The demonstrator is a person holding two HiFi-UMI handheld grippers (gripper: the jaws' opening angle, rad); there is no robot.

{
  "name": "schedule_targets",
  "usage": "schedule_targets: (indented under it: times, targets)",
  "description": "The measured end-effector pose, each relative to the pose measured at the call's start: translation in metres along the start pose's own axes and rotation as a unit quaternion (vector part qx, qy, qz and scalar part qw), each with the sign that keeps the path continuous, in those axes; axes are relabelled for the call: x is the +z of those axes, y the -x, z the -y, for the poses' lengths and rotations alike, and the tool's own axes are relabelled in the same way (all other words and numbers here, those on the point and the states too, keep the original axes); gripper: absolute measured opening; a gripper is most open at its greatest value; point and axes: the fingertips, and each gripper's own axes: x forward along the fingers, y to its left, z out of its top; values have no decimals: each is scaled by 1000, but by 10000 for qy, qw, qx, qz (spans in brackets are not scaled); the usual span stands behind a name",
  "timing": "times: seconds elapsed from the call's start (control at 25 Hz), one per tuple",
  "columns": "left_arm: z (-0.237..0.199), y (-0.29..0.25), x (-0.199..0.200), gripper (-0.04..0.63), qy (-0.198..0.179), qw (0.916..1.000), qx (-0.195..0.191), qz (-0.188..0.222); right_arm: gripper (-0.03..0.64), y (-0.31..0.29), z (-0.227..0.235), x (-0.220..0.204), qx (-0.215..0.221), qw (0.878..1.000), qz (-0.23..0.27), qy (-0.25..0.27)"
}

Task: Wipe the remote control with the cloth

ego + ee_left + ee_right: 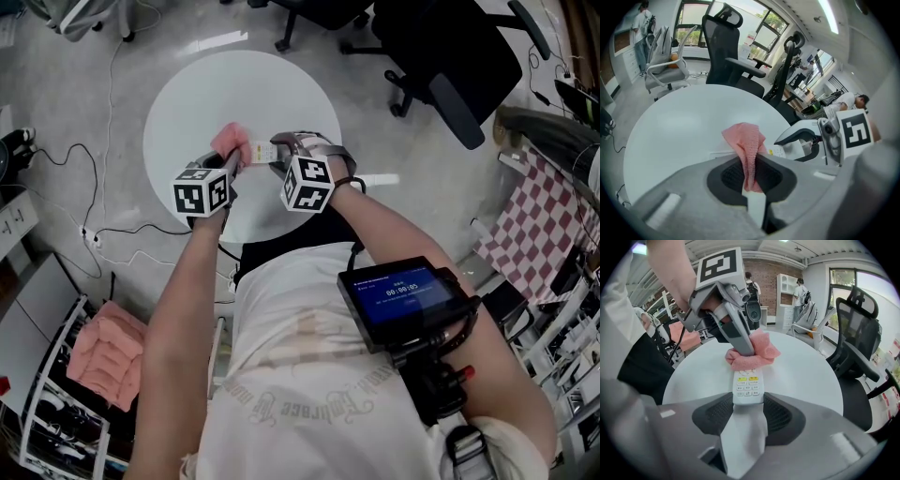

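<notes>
Over a round white table [187, 103], clamping a pink cloth [747, 140] between the closed jaws of the left gripper [751, 177], with the loose end bunching out past the fingertips. Pressing that bunched end down onto the far end of a white remote control [747, 385]. Gripping the remote control by its near end in the right gripper [747, 405], jaws clamped on its two long edges, keypad facing up, yellow buttons showing just below the cloth. Holding it out over the tabletop, near the edge closest to the person; impossible to tell whether it is touching the surface. Meeting almost tip to tip in the head view, marker cubes [202, 192] side by side, bare forearms [178, 309] reaching in from below. Wearing a small screen [403, 300] glowing blue at chest height. Working amid black office chairs [450, 56] beyond the table, white cables [89, 197] trailing over the pale floor [56, 84] at left, folded pink towels [103, 352] lying on a rack [56, 412] at lower left, and red-and-white checked fabric [534, 225] hanging at right.
</notes>
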Motion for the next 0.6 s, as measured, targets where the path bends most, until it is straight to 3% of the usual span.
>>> schedule_targets:
  times: [0.32,0.6]
  targets:
    - [-57,22,-9,27,603,9966,561,92,210,1,-1,-2,4,10000,-8,-22]
    - [-75,28,-14,26,327,9912,1272,-190,210,0,-1,-3,17,10000,-19,-32]
